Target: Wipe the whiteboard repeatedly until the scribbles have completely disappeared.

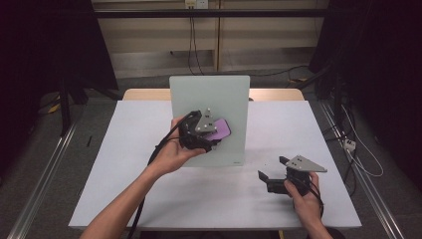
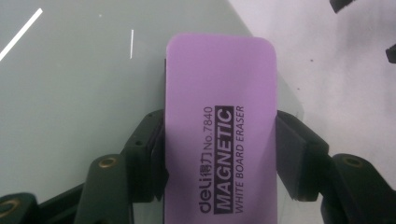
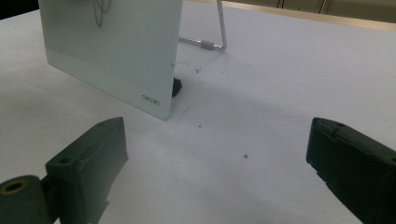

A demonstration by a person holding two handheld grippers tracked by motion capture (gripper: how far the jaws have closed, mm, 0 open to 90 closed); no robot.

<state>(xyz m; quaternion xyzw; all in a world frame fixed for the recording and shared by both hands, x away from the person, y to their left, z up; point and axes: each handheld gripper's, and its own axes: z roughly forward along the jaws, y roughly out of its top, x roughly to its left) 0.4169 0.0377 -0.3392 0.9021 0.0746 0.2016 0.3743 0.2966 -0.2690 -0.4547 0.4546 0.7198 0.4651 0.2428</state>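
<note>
In the high view, a purple eraser [image 1: 219, 129] is clamped in the left gripper [image 1: 211, 137] against the glass whiteboard [image 1: 209, 94] at frame centre; the right gripper [image 1: 272, 172], lower right, is held wide open and empty.

In the left gripper view, "deli No.7840 MAGNETIC WHITE BOARD ERASER" is read on the eraser [image 2: 219, 121]; it should be kept flat and pressed evenly.

In the right gripper view, "deli" is printed at the whiteboard's [image 3: 112, 42] lower corner.

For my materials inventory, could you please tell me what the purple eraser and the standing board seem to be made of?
Purple eraser: probably matte plastic or foam; flat, even colour with crisp printed lettering, no gloss.

Standing board: likely frosted or tinted glass; pale green, smooth, glossy, showing streak reflections in the left gripper view. Coated plastic is possible.
</note>
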